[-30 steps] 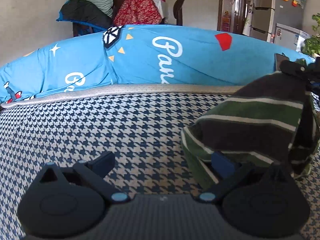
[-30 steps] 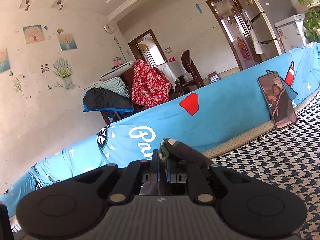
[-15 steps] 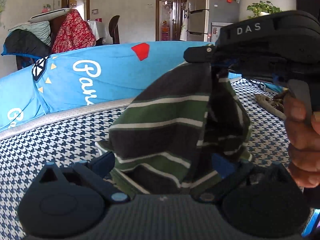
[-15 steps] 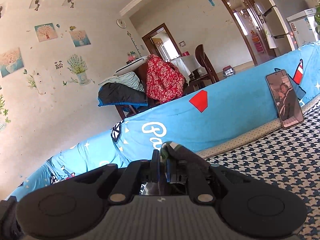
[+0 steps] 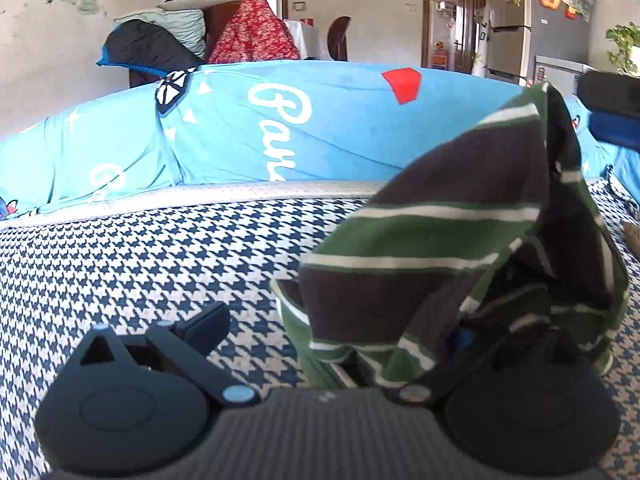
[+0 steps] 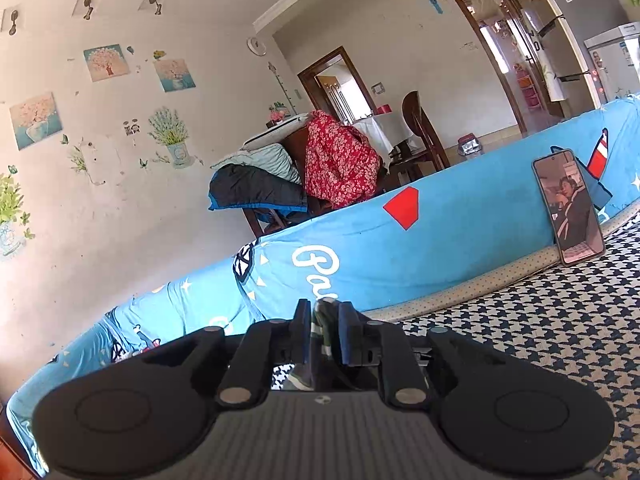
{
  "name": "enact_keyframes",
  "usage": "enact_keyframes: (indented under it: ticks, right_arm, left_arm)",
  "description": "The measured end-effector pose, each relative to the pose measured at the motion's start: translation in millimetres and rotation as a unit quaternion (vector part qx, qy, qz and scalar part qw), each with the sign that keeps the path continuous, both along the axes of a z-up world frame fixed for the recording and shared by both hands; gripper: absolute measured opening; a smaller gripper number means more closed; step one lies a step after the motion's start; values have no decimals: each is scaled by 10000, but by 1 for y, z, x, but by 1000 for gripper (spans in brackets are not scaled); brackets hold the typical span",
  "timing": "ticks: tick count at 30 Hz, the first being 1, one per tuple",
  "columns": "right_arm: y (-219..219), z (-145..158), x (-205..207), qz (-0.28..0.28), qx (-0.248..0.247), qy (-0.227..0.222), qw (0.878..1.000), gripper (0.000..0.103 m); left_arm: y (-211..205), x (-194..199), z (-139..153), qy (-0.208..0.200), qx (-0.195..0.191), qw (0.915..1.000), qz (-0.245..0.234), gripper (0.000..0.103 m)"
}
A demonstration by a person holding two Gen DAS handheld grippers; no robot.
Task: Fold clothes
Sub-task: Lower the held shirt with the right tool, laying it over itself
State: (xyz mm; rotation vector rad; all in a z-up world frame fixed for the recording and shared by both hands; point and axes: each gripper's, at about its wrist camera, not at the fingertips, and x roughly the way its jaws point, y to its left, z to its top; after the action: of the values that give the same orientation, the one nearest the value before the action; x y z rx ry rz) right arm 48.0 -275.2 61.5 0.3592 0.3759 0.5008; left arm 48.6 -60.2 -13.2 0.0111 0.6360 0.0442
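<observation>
Houndstooth cloth (image 5: 140,264) covers the surface, backed by a blue cushion (image 5: 280,132) with white lettering. Against that cushion leans a phone (image 6: 570,212), its screen lit. A green, dark and white striped shirt (image 5: 460,240) hangs lifted above the cloth, its top corner pinched in the closed fingers of the right gripper (image 6: 324,330). The left gripper (image 5: 332,344) has its fingers spread wide; the shirt's lower folds drape over its right finger, while its left finger (image 5: 204,322) is bare.
</observation>
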Motion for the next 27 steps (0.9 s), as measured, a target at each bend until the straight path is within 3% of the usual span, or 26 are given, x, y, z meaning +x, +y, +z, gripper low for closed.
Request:
enact_keyframes:
  ticks: [3,5,7,9,12,19,24,27]
  right_arm:
    - [-9,-3,-2,-105,-256,80,9996,46]
    - [-15,-5,-4,-175,-427,133,9988,54]
    - [-20,-8,-4,-180,-618,231,9977,74]
    - [-23,-15,-3,-228,-818,346,9958,86]
    - [-26,-27,-1,-270,-1056,549,9925,96]
    - [-20,-73,29,-620,-1279,1446,9792,99]
    - [-14,-95,47,-841,-590,1968,9750,99]
    - [-4,-101,52,-789,-469,2078,9739,99]
  left_arm:
    - [6,1,2,-90,83,9997,206,103]
    - [8,4,4,-102,154,9995,253,103]
    - [9,5,6,-122,166,9993,299,103]
    - [11,5,7,-140,172,9991,351,103]
    - [13,7,8,-115,193,9987,451,103]
    - [7,9,1,39,248,9989,399,103]
    - [1,10,-4,161,331,9989,290,103]
    - [5,11,-4,221,241,9990,311,103]
